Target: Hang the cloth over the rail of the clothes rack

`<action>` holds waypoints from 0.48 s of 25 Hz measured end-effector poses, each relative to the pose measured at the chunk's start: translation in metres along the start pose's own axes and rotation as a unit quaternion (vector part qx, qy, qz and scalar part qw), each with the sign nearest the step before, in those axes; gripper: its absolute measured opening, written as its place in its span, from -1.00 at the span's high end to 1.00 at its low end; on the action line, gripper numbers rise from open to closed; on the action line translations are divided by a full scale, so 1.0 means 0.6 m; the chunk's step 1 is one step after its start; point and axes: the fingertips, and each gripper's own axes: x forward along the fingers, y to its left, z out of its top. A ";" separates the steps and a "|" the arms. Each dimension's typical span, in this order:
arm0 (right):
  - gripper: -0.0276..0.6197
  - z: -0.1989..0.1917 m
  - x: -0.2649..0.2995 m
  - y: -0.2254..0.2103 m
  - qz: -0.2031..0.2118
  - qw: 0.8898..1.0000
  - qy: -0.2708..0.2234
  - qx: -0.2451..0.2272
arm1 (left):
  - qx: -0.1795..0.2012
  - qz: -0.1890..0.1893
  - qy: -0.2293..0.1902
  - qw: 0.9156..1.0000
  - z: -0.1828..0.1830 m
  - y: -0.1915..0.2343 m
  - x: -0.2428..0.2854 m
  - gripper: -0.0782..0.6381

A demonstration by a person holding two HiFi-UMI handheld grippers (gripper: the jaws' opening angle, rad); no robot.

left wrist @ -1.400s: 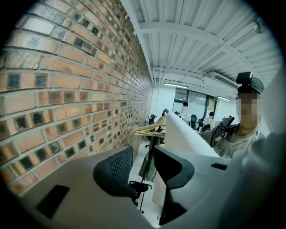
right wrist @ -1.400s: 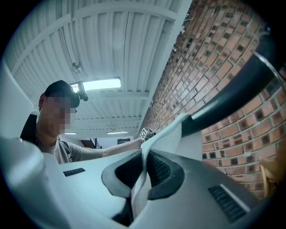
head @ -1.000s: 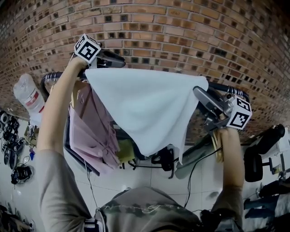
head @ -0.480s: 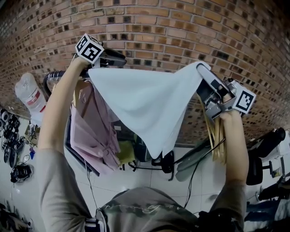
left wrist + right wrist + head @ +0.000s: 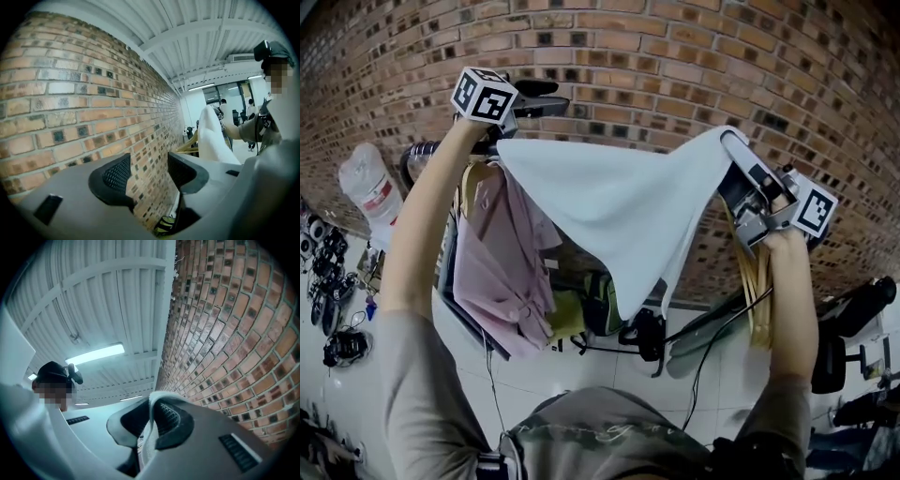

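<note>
Partly done. Grips white cloth (image 5: pixel 619 202) corner in clenched right gripper (image 5: pixel 729 142) jaws; opens left gripper (image 5: pixel 551 97) jaws, nothing between. Yet to drape over rail (image 5: pixel 420 150).

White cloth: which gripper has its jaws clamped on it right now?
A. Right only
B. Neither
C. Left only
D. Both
A. In the right gripper view, the right gripper has its jaws pressed on a fold of the white cloth. The left gripper has its jaws opening, with only the brick wall showing between them.
</note>
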 end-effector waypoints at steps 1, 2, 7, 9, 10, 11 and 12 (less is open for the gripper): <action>0.86 0.001 -0.002 -0.001 0.000 1.000 -0.003 0.002 | 0.010 0.014 -0.010 1.000 0.010 0.003 -0.007 0.10; 0.86 0.001 -0.004 -0.001 0.001 1.000 -0.005 0.003 | 0.021 0.028 -0.024 0.999 0.020 0.007 -0.015 0.04; 0.86 0.005 0.003 0.001 0.009 1.000 -0.007 0.005 | 0.139 0.144 -0.134 0.971 0.095 0.025 -0.107 0.03; 0.86 0.006 0.004 0.002 0.013 1.000 -0.010 0.005 | 0.138 0.164 -0.209 0.954 0.141 0.022 -0.165 0.03; 0.86 0.006 0.003 0.003 0.012 1.000 -0.011 0.003 | 0.121 0.162 -0.247 0.948 0.164 0.015 -0.196 0.03; 0.86 0.006 0.003 0.003 0.012 1.000 -0.011 0.000 | 0.101 0.150 -0.281 0.943 0.184 0.003 -0.226 0.03; 0.86 0.007 0.003 0.003 0.012 1.000 -0.012 -0.001 | 0.081 0.133 -0.309 0.938 0.199 -0.014 -0.253 0.03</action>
